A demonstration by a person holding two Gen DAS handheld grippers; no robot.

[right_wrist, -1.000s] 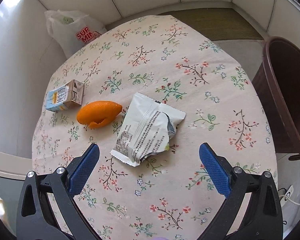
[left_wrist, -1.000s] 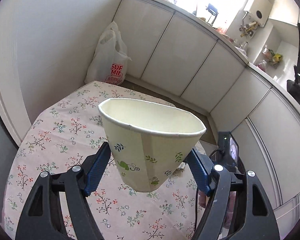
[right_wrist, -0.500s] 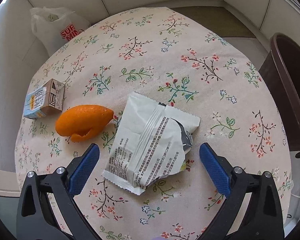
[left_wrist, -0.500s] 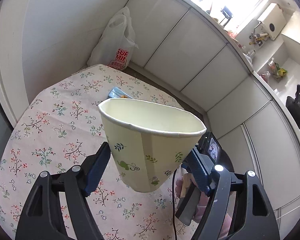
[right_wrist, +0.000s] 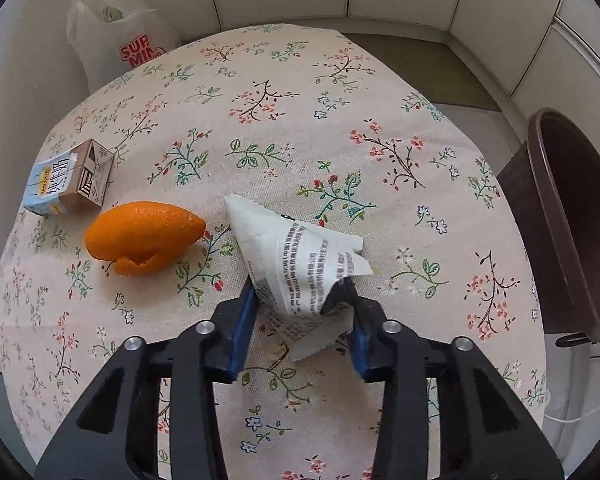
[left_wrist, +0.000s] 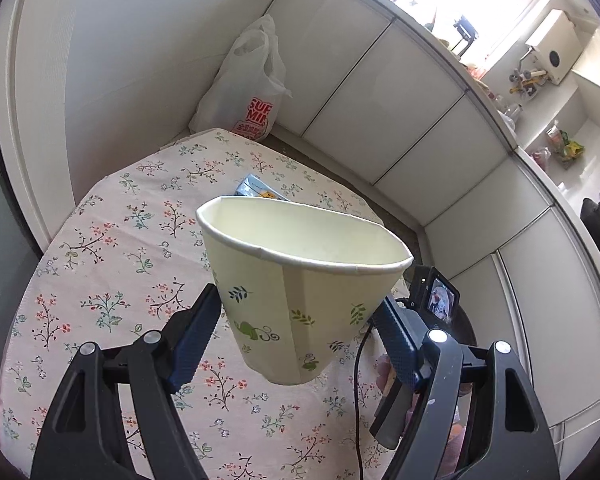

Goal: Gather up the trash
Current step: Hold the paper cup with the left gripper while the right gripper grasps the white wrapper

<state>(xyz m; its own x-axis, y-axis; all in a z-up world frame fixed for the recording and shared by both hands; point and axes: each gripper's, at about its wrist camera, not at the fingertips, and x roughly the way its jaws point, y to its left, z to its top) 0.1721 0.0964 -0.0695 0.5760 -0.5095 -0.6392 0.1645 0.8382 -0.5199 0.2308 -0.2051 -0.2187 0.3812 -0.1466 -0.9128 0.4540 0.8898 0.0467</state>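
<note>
My left gripper [left_wrist: 300, 332] is shut on a pale paper cup [left_wrist: 300, 280] with green leaf prints and holds it above the floral tablecloth [left_wrist: 112, 280]. My right gripper [right_wrist: 300, 308] is shut on a crumpled white snack wrapper [right_wrist: 300, 260], which bulges up between the blue pads. An orange peel [right_wrist: 140, 236] lies to its left, and a small drink carton [right_wrist: 68, 180] lies further left. The carton's blue edge peeks over the cup rim in the left wrist view [left_wrist: 256, 188].
A brown bin [right_wrist: 572, 220] stands off the table's right edge. A white plastic bag [right_wrist: 116, 36] leans at the wall behind the table, also in the left wrist view [left_wrist: 248, 88]. White cabinets line the far side. The other gripper's camera [left_wrist: 436, 300] shows at the table's right.
My right gripper came down over the wrapper and shut on it, crumpling it. My left gripper kept hold of the cup and its view shifted to show more of the table.
</note>
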